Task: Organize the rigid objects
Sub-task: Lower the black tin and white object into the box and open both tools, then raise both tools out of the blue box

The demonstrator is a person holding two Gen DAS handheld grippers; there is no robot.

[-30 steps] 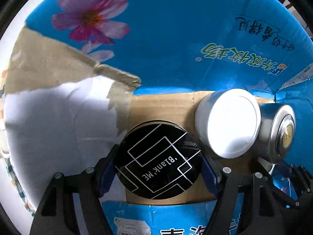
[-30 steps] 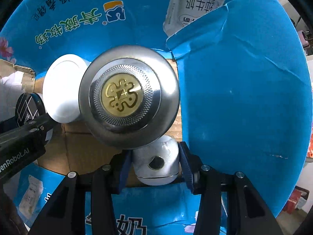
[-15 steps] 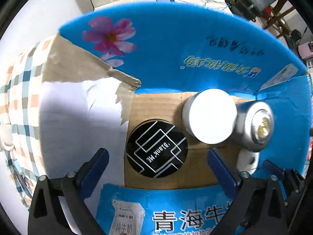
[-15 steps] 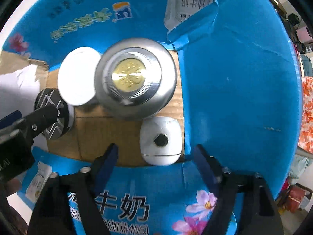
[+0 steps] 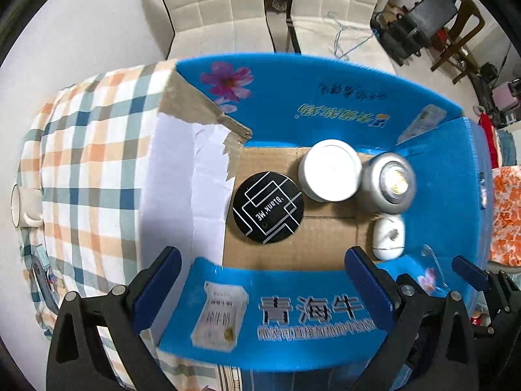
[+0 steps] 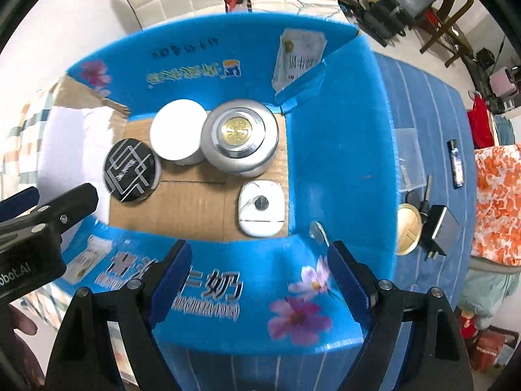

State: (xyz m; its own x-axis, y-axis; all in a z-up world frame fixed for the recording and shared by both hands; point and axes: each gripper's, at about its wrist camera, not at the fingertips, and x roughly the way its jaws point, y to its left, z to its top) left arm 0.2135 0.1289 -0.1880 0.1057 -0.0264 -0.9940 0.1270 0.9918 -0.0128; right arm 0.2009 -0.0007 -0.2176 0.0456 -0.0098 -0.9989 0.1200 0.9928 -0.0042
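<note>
Four rigid containers sit on the brown floor of the blue carton (image 5: 325, 104), centre of both frames: a black round tin (image 5: 268, 207), a white-lidded jar (image 5: 330, 170) touching a silver jar (image 5: 389, 182), and a small white bottle (image 5: 388, 237) lower right. They seem grouped close to save room. Left gripper (image 5: 263, 280) and right gripper (image 6: 257, 270) hover above the near flap, fingers spread wide, holding nothing. Jar bodies are hidden beneath their lids; flap print is blurred.
</note>
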